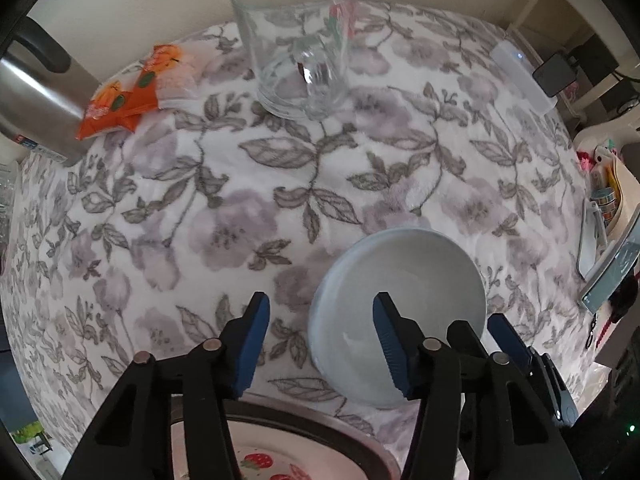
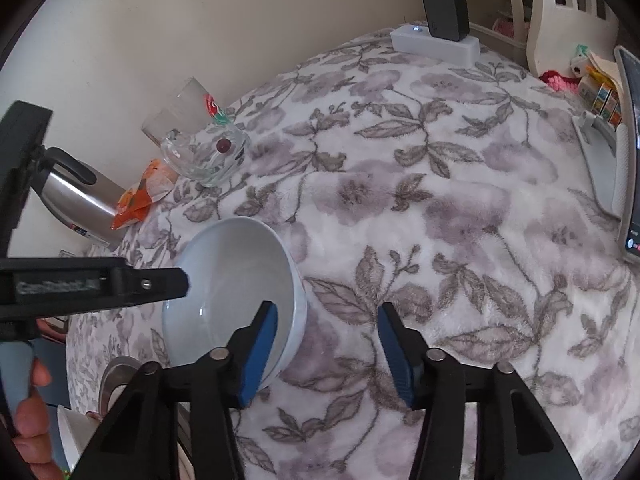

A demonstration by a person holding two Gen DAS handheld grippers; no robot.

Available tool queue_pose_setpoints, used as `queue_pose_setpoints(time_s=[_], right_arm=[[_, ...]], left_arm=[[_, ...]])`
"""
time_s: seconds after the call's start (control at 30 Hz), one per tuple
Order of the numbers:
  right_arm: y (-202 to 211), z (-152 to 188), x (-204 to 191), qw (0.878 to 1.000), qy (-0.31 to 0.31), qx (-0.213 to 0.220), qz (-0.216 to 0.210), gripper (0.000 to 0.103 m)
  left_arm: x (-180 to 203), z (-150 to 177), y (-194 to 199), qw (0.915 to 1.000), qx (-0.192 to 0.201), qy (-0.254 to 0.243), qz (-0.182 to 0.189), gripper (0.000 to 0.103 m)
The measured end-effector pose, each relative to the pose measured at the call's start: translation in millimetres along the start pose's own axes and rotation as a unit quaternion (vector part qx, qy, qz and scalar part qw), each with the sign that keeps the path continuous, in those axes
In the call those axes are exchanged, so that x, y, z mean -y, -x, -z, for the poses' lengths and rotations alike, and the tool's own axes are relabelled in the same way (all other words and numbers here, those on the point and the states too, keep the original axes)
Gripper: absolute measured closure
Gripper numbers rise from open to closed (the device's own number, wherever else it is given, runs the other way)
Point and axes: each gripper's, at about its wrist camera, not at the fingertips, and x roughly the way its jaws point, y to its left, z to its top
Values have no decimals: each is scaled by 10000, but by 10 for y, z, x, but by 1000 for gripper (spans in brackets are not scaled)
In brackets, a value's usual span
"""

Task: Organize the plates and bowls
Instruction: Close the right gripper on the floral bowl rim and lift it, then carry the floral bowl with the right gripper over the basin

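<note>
A pale blue bowl (image 1: 404, 308) sits upright on the flowered cloth; it also shows in the right wrist view (image 2: 236, 280). My left gripper (image 1: 320, 344) is open, its right finger over the bowl's inside, its left finger outside the left rim. My right gripper (image 2: 328, 354) is open, its left finger over the bowl's right rim, its right finger outside. The right gripper's fingers (image 1: 508, 340) show at the bowl's right edge in the left view. A strawberry-patterned plate (image 1: 264, 460) with a dark metal rim lies below the left gripper.
A glass mug (image 1: 300, 44) stands at the back, with an orange packet (image 1: 132, 88) and a steel kettle (image 1: 36, 96) to its left. A white power strip (image 2: 436, 46) with a black adapter lies far right. A phone on a stand (image 2: 628, 152) is at the right edge.
</note>
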Motion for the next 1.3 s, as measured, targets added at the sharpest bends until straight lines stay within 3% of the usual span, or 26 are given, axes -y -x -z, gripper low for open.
queue_pose_setpoints(time_s=[0.27, 0.47, 0.63, 0.7, 0.97, 1.1, 1.3], right_arm=[[-50, 32, -20, 9997, 10, -84, -227, 68], [-92, 35, 26, 9997, 8, -157, -212, 70], [-142, 35, 84, 9995, -78, -240, -170, 77], [-147, 34, 94, 9994, -109, -259, -224, 82], [-127, 47, 54, 9985, -113, -257, -466, 92], [-128, 57, 45, 9984, -145, -276, -469, 92], [36, 16, 79, 9983, -215, -115, -536, 92]], left_arm=[[37, -10, -136, 9999, -129, 6, -106, 54], [66, -4, -187, 9998, -174, 32, -61, 54], [80, -7, -207, 9998, -180, 57, -20, 55], [68, -7, -210, 9998, -185, 64, 14, 57], [95, 14, -209, 9997, -175, -52, 156, 88], [146, 14, -181, 9999, -114, -95, 78, 88], [136, 54, -47, 9997, 5, -47, 249, 88]])
